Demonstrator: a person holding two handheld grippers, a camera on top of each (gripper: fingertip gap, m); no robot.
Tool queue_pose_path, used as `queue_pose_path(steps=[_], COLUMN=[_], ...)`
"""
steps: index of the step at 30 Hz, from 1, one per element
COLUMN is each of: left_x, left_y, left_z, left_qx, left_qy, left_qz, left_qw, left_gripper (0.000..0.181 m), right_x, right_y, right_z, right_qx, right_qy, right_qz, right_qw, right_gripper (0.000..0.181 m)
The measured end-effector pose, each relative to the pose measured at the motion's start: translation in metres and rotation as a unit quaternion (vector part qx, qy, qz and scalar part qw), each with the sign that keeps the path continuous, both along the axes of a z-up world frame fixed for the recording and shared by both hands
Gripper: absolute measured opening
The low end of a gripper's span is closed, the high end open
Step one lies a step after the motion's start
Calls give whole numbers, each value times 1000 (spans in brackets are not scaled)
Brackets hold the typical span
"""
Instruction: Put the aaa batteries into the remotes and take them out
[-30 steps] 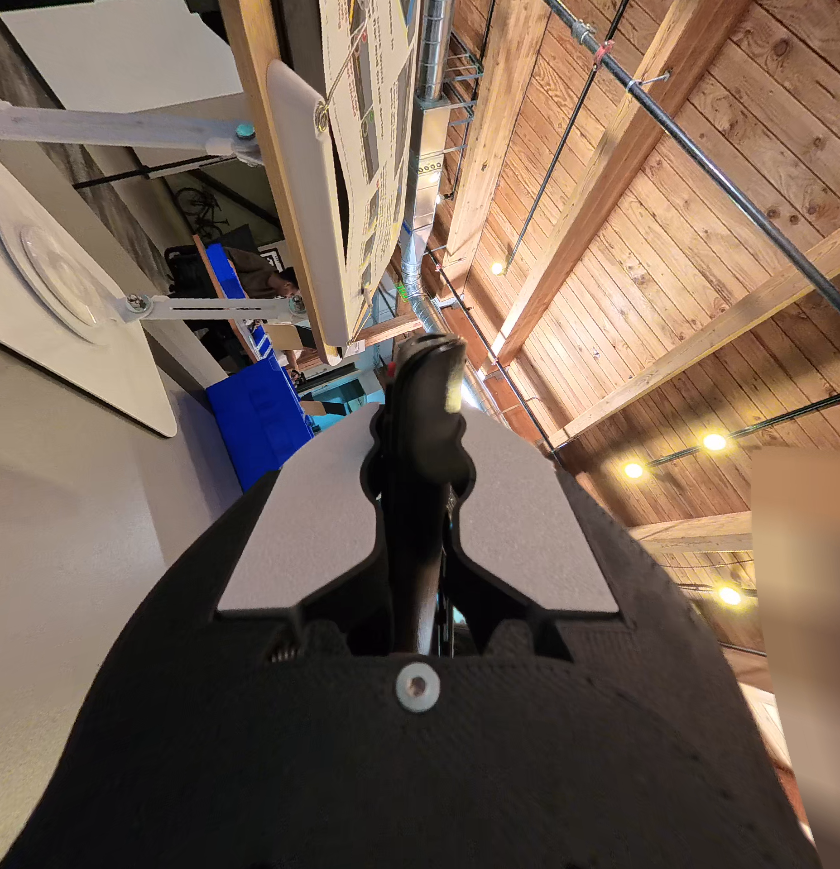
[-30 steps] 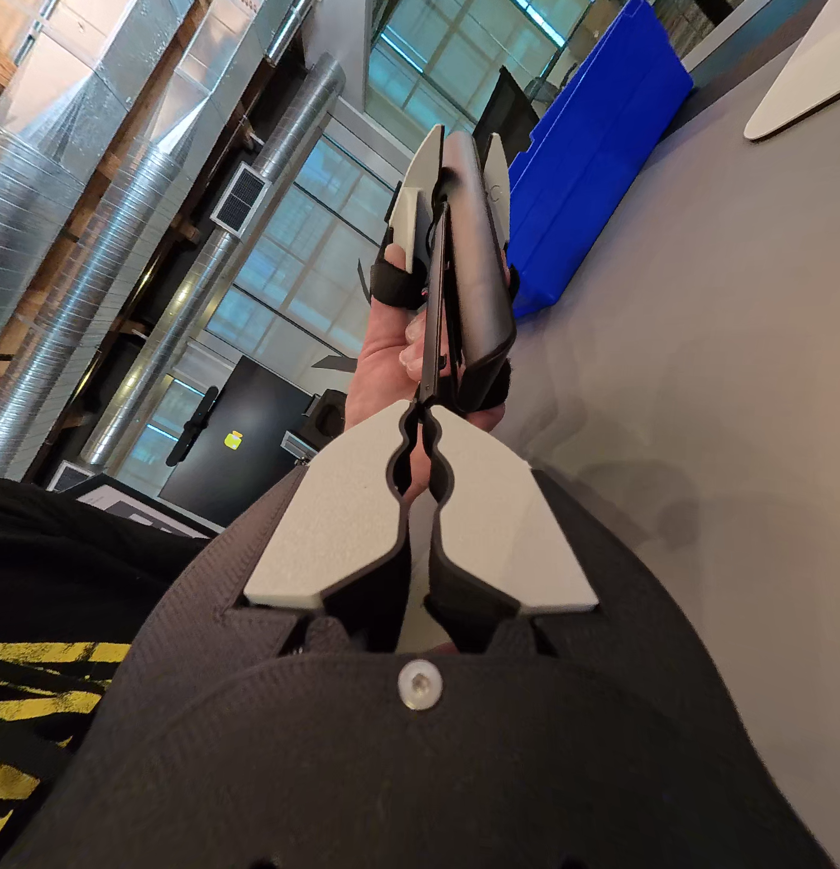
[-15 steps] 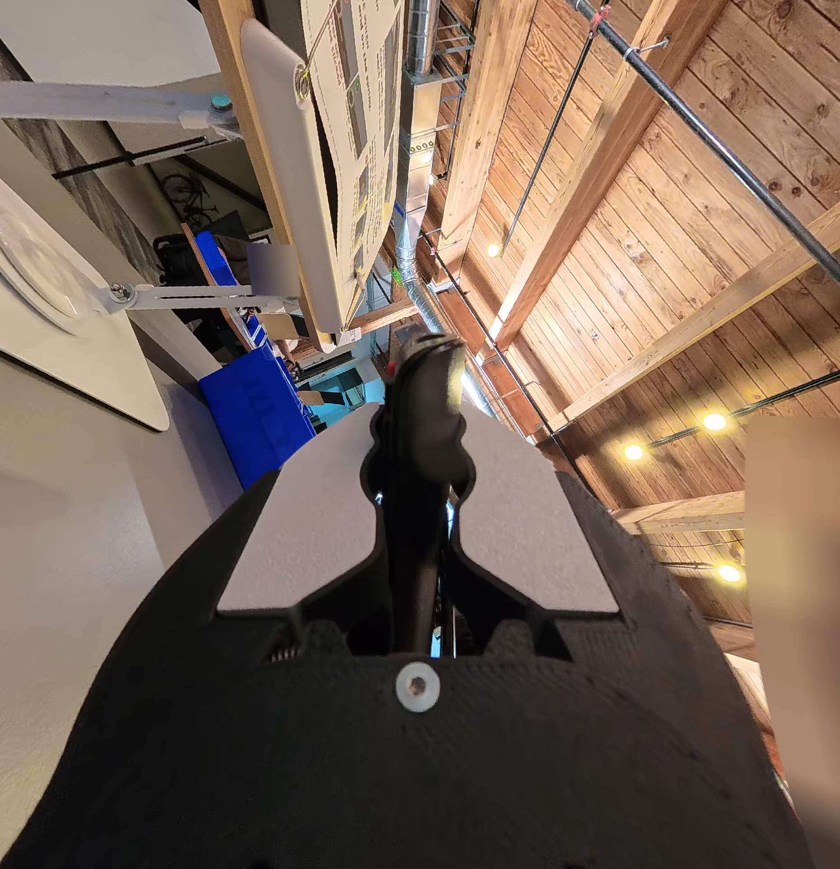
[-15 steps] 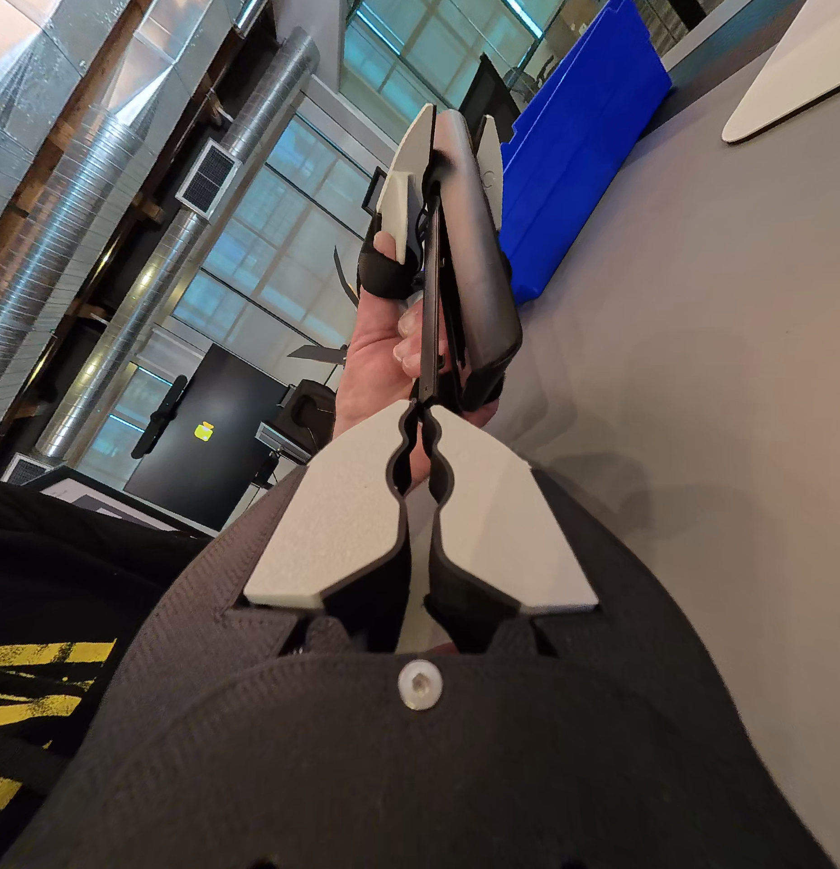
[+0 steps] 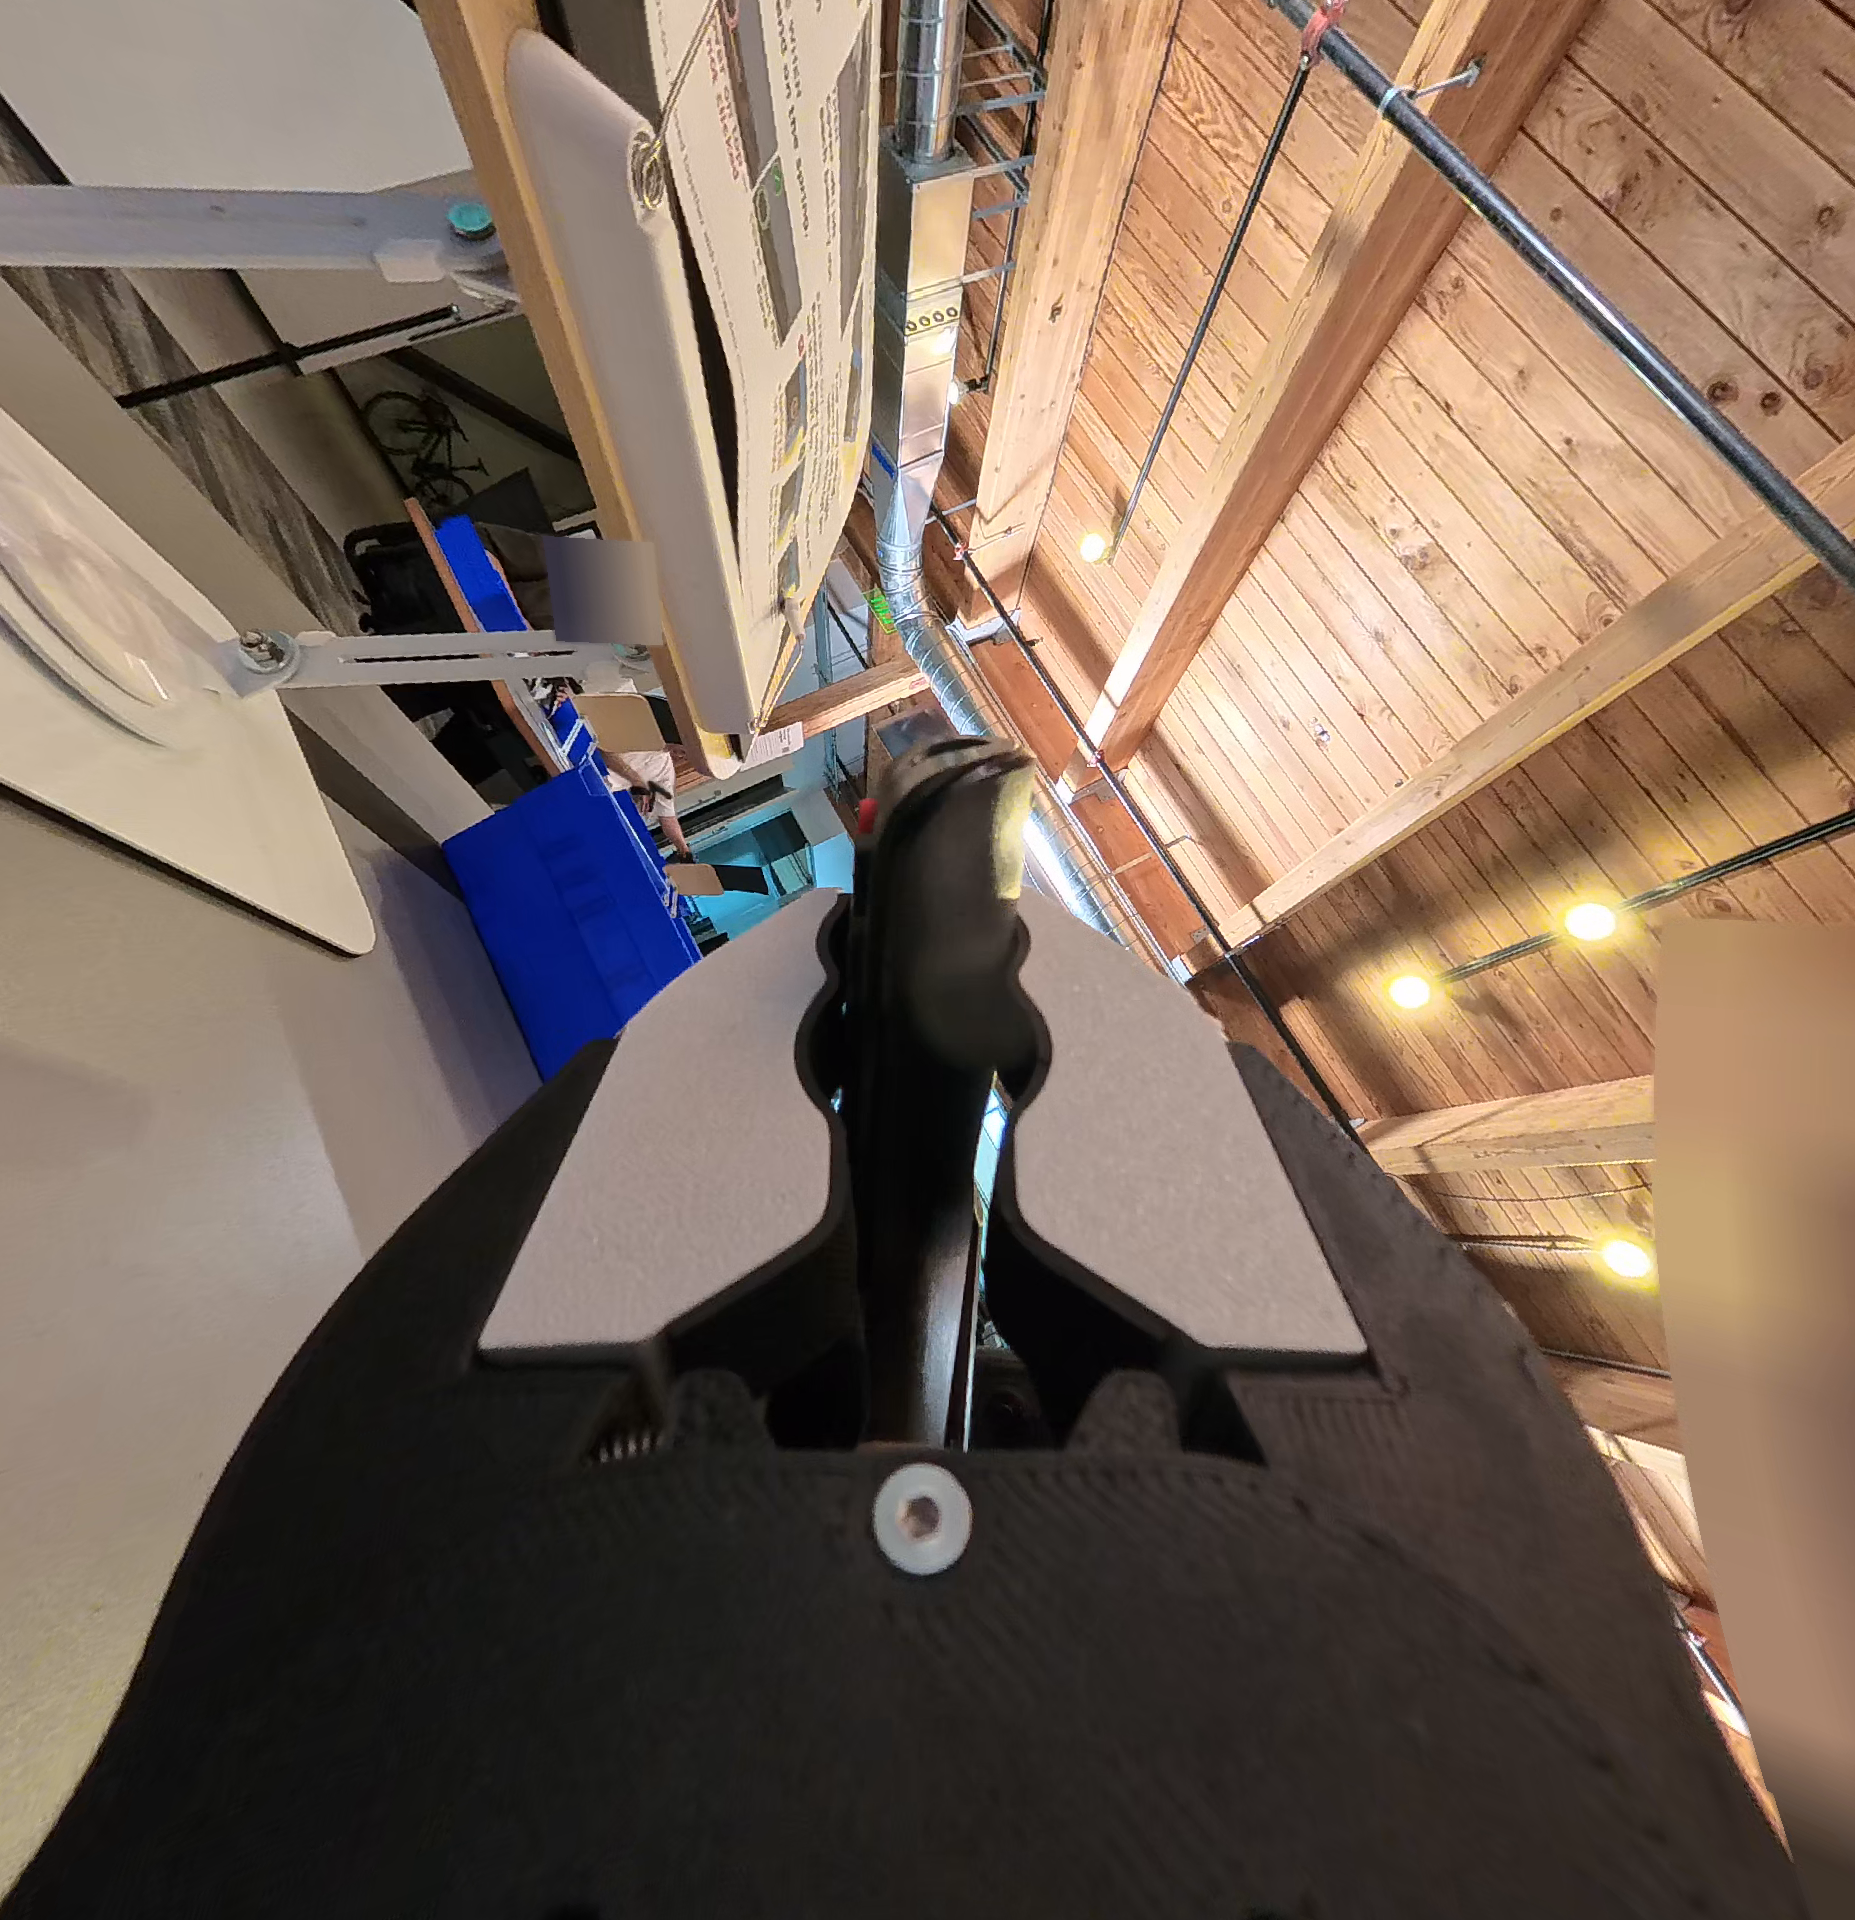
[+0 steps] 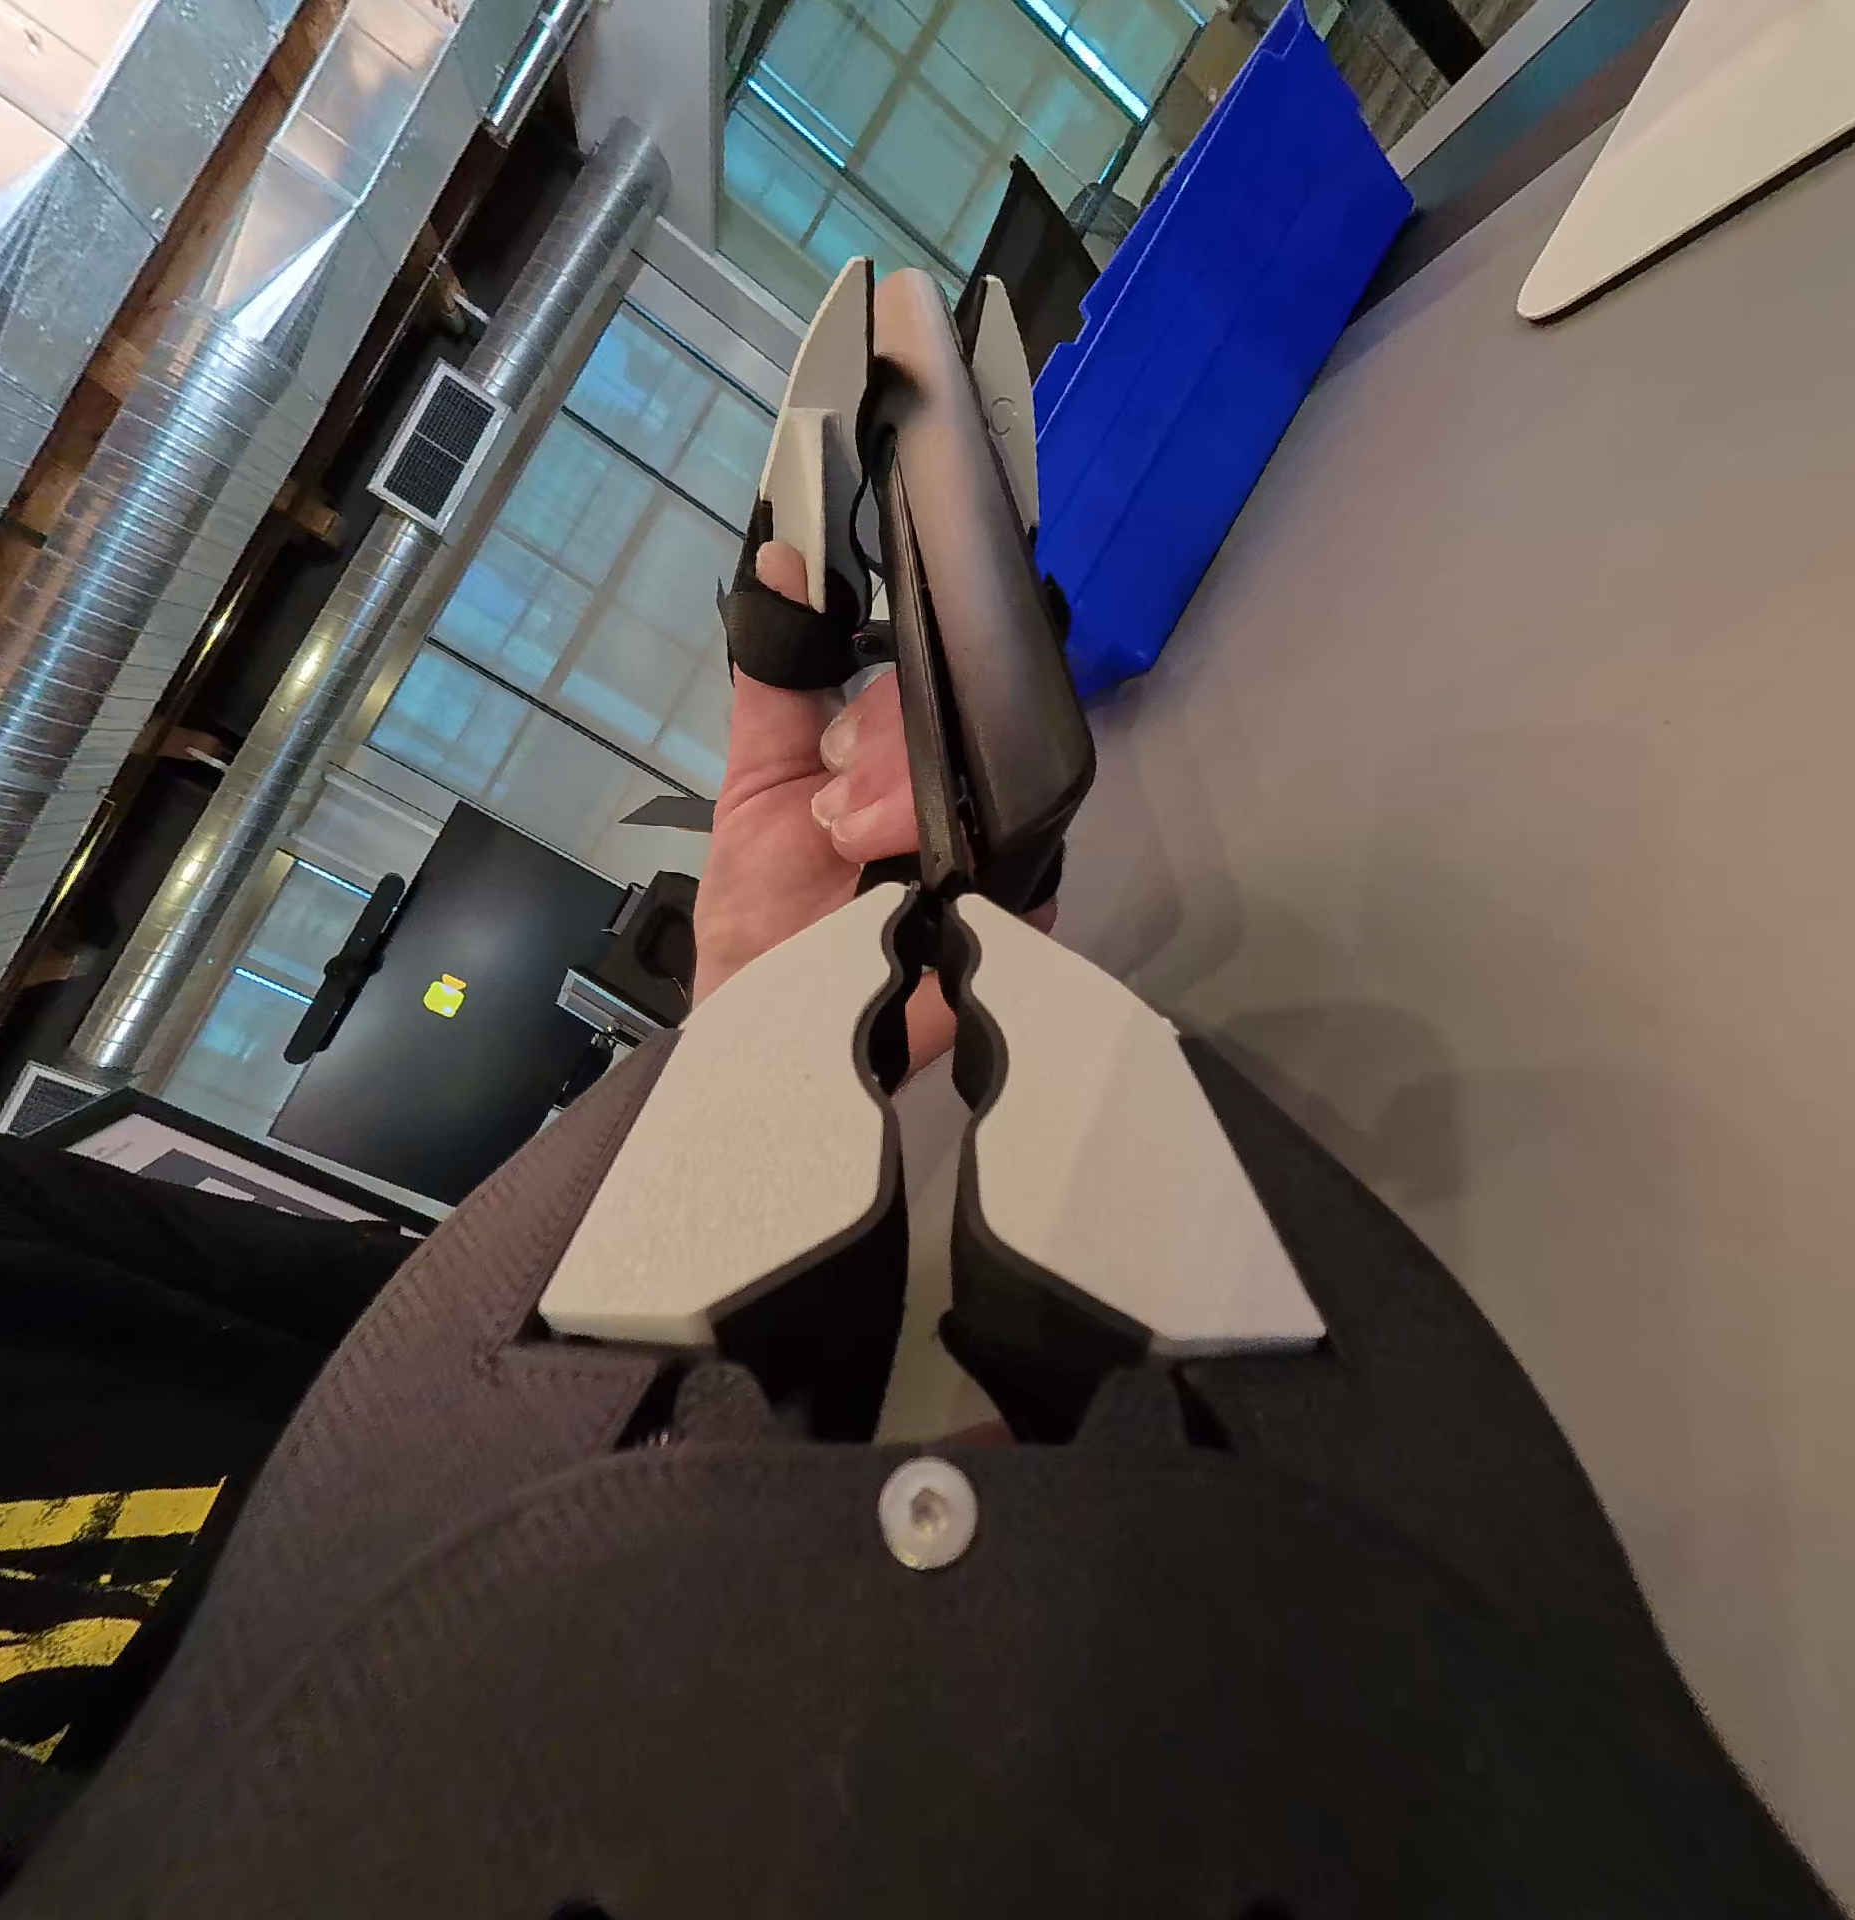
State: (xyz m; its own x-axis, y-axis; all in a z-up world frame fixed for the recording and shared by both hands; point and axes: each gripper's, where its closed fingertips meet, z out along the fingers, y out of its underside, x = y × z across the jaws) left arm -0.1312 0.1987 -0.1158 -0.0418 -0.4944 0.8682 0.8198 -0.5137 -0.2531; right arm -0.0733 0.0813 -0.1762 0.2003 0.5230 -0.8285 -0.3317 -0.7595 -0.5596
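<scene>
Not much has shifted since the earlier frames: both views drifted a touch, and the right one has crept closer to the remote, same grip all round.

So the left gripper (image 5: 928, 997) is clamped on the black remote (image 5: 938, 935), held edge-on and pointing up toward the wooden ceiling (image 5: 1422, 520). From the right wrist view you see that same remote (image 6: 996, 623) sandwiched between the other gripper's pale fingers (image 6: 829, 416), with a bare hand (image 6: 788, 821) behind it. The right gripper (image 6: 933, 935) is pinched together on the tip of a thin dark panel that stands slightly off the remote's body, my guess is the battery cover (image 6: 918, 675). No batteries visible anywhere, can't tell if any are inside.

What could go wrong imo:
- that pinch is only on the very tip of the cover, so a pull could just slip off
- pulling at an angle could bend or snap the thin panel
- all of this is up above the grey table (image 6: 1525, 831), so a popped cover or loose cell drops and rolls, maybe toward the blue bin (image 6: 1214, 364)
- tugging hard could twist the remote in the left grip
</scene>
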Motion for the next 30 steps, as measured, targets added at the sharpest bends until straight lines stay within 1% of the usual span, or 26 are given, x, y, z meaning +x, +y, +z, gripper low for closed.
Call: queue_pose_path(steps=[9,14,16,21,23,24,27,29,30], left_x=[-1,-2,-1,0,1,1,5,8,11], left_y=[1,0,0,0,0,-1,-3,-7,-10], left_z=[-2,-3,-2,-3,-4,-4,2,7,12], left_qx=[-10,-14,-13,-16,-21,-23,-24,-22,-16], left_qy=[-9,-18,-15,-21,-32,-41,-81,-105,-115], left_qz=[0,-4,-3,-8,-15,-22,-50,-70,-82], left_qw=[1000,1000,1000,1000,999,999,995,992,990], left_gripper=[25,25,25,25,25,25,25,24,24], right_x=[0,-1,-1,-1,-1,0,0,-5,-6], right_y=[0,-1,-1,-1,-2,-2,-2,-6,-8], right_z=[1,0,-2,-3,-3,-2,7,12,14], right_qx=[-5,-4,-7,-8,-7,-5,4,27,37], right_qy=[12,6,4,9,17,23,76,100,115], right_qz=[-7,-12,-12,-12,-9,-8,6,25,33], right_qw=[1000,1000,1000,1000,1000,1000,997,994,992], right_gripper=[3,14,9,10,16,22,41,49,50])
